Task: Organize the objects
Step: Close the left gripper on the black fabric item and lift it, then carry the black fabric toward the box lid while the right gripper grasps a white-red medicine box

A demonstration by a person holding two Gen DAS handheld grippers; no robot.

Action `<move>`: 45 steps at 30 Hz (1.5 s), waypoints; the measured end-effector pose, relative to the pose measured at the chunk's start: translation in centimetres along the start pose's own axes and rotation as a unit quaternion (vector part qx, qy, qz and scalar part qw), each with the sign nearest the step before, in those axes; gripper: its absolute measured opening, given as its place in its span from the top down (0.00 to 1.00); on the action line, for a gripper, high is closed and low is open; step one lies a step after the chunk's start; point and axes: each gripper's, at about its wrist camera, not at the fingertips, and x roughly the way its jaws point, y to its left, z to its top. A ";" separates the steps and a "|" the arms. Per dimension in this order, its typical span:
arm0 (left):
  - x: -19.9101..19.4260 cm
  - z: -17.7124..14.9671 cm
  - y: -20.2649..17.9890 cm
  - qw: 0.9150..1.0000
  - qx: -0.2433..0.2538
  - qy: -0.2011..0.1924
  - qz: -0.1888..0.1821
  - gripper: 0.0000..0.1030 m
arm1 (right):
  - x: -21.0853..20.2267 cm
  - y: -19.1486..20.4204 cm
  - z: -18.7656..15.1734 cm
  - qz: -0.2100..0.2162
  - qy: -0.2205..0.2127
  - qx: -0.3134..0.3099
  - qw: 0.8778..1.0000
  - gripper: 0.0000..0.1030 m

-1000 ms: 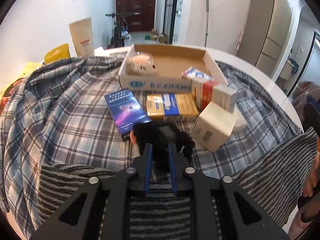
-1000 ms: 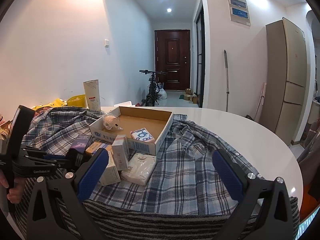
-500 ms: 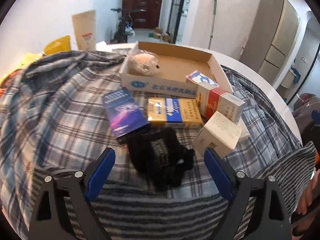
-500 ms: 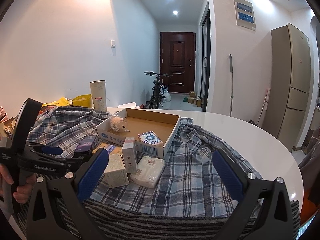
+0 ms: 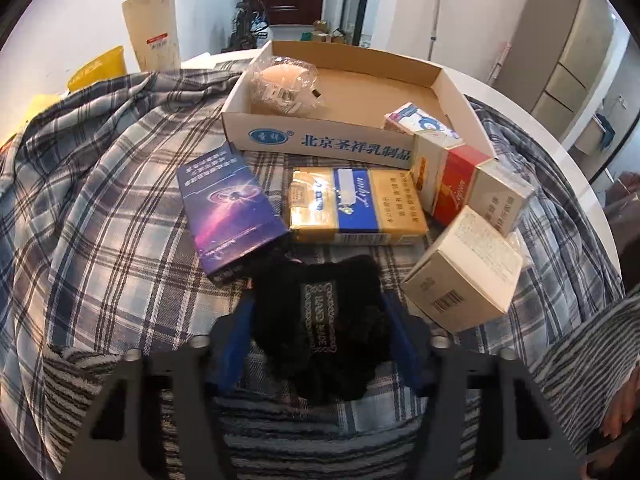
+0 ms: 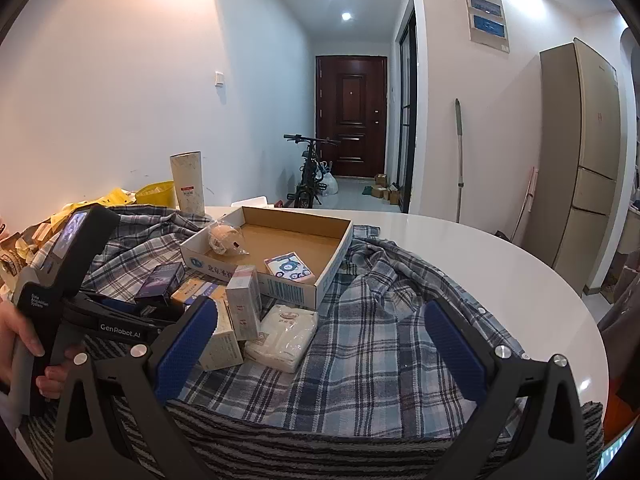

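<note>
A black fuzzy knitted piece (image 5: 320, 320) with a woven label lies on the plaid cloth. My left gripper (image 5: 318, 306) points down over it with its jaws closing, and both blue pads touch its sides. Beyond it lie a purple box (image 5: 228, 208), a yellow-and-blue carton (image 5: 356, 208), a red-and-white carton (image 5: 456, 192) and a beige box (image 5: 468, 268). The cardboard tray (image 5: 344, 144) behind holds a plastic-wrapped round thing (image 5: 284, 84) and a small blue-and-white pack (image 5: 420, 120). My right gripper (image 6: 320, 344) hovers open over the cloth, with nothing between its pads.
A plaid shirt (image 6: 380, 320) and a striped towel (image 6: 320, 432) cover part of the round white table (image 6: 480, 256). A white packet (image 6: 284, 336) lies by the boxes. A paper roll (image 6: 188, 184) and yellow bags (image 6: 154, 194) stand at the back left. A hand (image 6: 16, 332) holds the left gripper's handle.
The left gripper, first pinched on the black piece, opened wide and let it lie on the cloth. It then sank closer and narrowed around it. The right gripper stayed put.
</note>
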 end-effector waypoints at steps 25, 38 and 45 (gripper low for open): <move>-13.2 -2.2 -0.2 0.961 0.021 -0.274 -0.028 0.50 | 0.0 2.4 1.4 0.016 -0.021 -0.028 0.999 0.00; -9.8 -2.0 1.1 0.955 -0.002 -0.297 -0.013 0.50 | 8.6 6.2 1.9 0.082 0.089 -0.073 0.990 0.28; -9.6 -2.0 1.6 0.955 -0.010 -0.296 -0.028 0.50 | 11.6 6.5 0.4 0.088 0.146 -0.077 0.982 0.70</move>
